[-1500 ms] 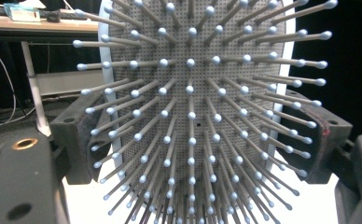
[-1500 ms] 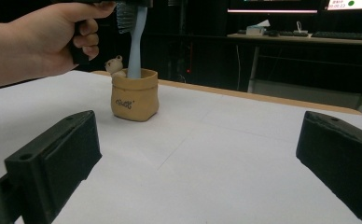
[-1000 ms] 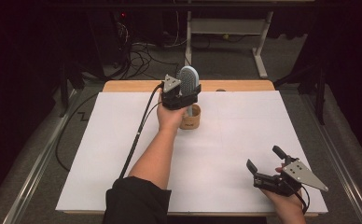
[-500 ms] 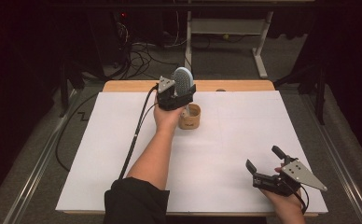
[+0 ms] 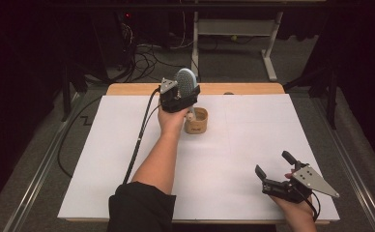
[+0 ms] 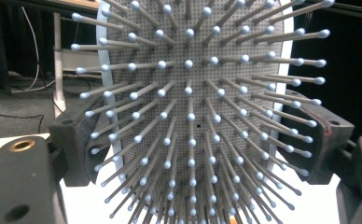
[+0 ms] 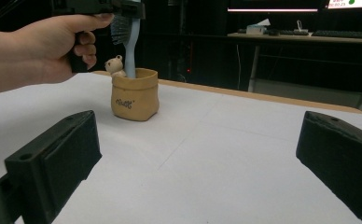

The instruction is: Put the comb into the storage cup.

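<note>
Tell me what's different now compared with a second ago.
The left tool, shut on the hairbrush, has shifted slightly left with it; the brush's handle is still down in the tan pot. The pot has not moved on the white table. The right tool stays open, resting at the near right.

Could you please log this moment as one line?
left tongs: shut on hairbrush | handle in pot | right tongs: open, idle

Lab: cable tangle, dark curtains
</note>
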Available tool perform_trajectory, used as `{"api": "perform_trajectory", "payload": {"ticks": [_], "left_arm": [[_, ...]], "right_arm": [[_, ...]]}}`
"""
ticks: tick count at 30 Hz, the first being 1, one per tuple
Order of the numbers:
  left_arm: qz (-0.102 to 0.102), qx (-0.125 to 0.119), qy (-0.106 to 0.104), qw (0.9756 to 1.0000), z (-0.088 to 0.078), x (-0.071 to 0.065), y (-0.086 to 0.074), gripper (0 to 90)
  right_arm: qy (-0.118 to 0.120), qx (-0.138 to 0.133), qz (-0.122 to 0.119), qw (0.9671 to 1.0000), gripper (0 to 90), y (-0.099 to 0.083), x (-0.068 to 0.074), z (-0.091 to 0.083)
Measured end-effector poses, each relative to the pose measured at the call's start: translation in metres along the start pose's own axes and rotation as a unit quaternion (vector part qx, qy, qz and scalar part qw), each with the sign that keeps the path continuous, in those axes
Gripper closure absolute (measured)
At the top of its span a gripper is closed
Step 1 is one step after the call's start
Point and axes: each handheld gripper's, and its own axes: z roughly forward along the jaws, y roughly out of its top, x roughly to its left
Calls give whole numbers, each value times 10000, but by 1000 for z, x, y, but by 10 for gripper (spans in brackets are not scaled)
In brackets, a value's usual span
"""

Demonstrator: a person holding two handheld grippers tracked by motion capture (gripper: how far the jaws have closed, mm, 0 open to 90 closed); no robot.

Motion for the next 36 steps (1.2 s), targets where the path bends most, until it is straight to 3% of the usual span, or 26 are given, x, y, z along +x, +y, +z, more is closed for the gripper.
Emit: {"api": "perform_trajectory", "payload": {"ticks": [15, 22, 36], "left_arm": [[50, 7, 11, 10000, -1, 1, 1, 191], [216, -16, 125, 9997, -1, -1, 2, 179], [97, 6, 112, 9999, -1, 0, 1, 160]], "right_arm": [[-4, 9, -5, 10000, 2, 0, 0, 0], [-5, -4, 1, 10000, 2, 0, 0, 0], [2, -10, 2, 10000, 3, 0, 1, 0]]}}
